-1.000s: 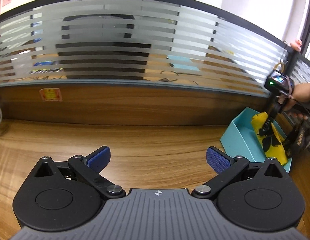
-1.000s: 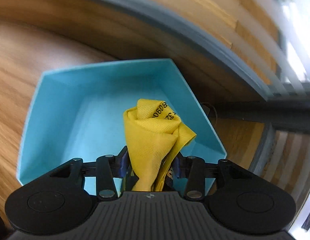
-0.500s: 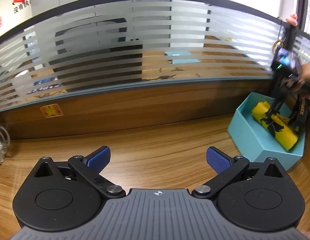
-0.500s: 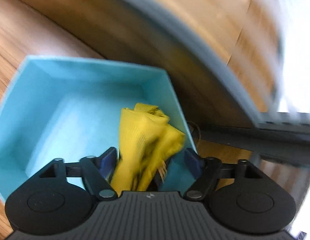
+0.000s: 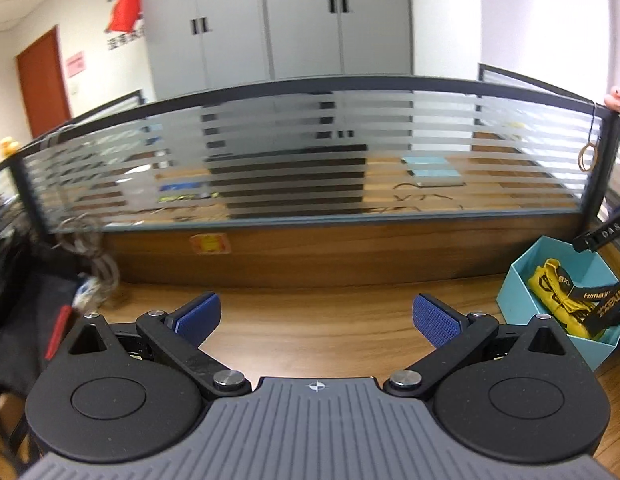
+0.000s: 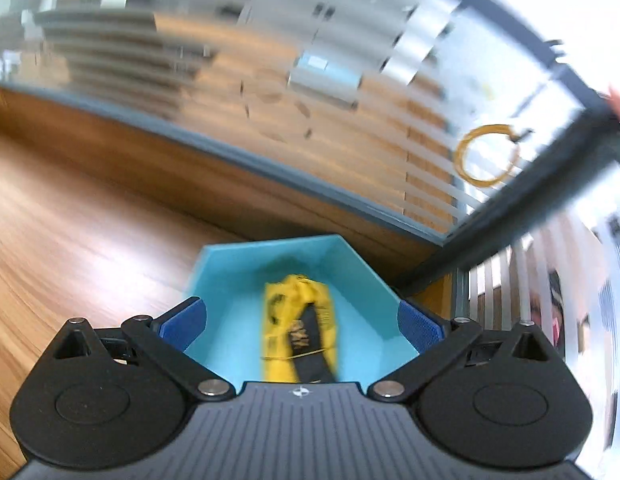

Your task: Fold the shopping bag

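The folded bag (image 6: 300,328) lies in the box (image 6: 361,268), the right tool (image 6: 302,320) and left tool (image 5: 315,318) both gape wide and empty, so the task looks finished.

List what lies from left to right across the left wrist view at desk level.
Tangle of grey cables → orange sticker on the partition's wood panel → teal box → folded yellow shopping bag lying inside that box, wrapped in its black strap.
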{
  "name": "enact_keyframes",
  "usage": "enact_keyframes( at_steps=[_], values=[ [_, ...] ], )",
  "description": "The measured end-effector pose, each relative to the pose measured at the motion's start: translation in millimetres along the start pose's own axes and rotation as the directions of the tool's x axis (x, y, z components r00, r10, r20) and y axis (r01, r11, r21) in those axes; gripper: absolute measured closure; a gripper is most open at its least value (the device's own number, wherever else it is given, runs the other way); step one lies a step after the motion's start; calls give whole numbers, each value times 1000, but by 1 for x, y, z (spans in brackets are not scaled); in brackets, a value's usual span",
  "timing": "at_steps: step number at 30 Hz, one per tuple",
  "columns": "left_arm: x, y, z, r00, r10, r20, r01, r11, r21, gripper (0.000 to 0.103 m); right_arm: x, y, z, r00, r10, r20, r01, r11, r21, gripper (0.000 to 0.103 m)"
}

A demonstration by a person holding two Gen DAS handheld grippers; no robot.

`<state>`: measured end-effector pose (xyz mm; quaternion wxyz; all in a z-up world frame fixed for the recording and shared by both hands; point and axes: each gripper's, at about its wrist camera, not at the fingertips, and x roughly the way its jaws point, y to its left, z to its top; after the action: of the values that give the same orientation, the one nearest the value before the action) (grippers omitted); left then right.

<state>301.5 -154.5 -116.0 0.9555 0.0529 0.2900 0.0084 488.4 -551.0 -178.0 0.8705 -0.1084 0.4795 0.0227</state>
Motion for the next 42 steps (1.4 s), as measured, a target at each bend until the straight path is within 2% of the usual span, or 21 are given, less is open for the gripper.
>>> enact_keyframes(
  at_steps=[2,3,5,10,13,18,22,25,27,31,36,40,42],
  values=[
    [-13,-3,-2,1000,18,1,-18,1000,3,0,-23,16,-10,1000,11,26,-12,999,35,0],
    [-25,-8,-3,998,68,8,-69,998,16,0,-35,24,-16,999,17,39,-19,998,52,0],
    [-37,-15,-3,992,122,18,-122,992,26,0,-58,40,-26,998,27,65,-33,996,86,0],
    [-67,-24,-14,983,175,52,-177,983,43,0,-117,80,-52,990,48,132,-70,983,170,0],
    [-85,-22,-28,987,149,55,-152,986,62,0,-152,104,-68,983,58,172,-95,971,218,0],
    [-116,-8,-50,993,85,82,-94,989,110,0,-214,138,-116,969,-16,245,-51,963,264,0],
    [-160,31,-70,992,57,116,-70,991,112,0,-264,178,-142,954,-82,290,-9,954,299,0],
    [-189,63,-76,986,82,146,-92,994,62,0,-313,222,-163,933,-142,330,26,943,332,0],
    [-206,83,-79,984,87,153,-91,996,18,0,-345,250,-178,912,-178,369,39,934,354,0],
    [-244,110,-79,980,83,180,-80,996,-23,0,-393,291,-205,874,-184,450,6,930,369,0],
    [-284,132,-81,972,77,223,-72,997,-29,0,-445,329,-232,807,-269,527,54,921,387,0],
    [-301,148,-86,979,6,202,9,997,-74,0,-467,342,-248,788,-276,550,49,919,391,0],
    [-304,153,-90,984,-7,179,23,996,-91,0,-477,349,-256,779,-279,562,46,919,392,0]
  ],
)
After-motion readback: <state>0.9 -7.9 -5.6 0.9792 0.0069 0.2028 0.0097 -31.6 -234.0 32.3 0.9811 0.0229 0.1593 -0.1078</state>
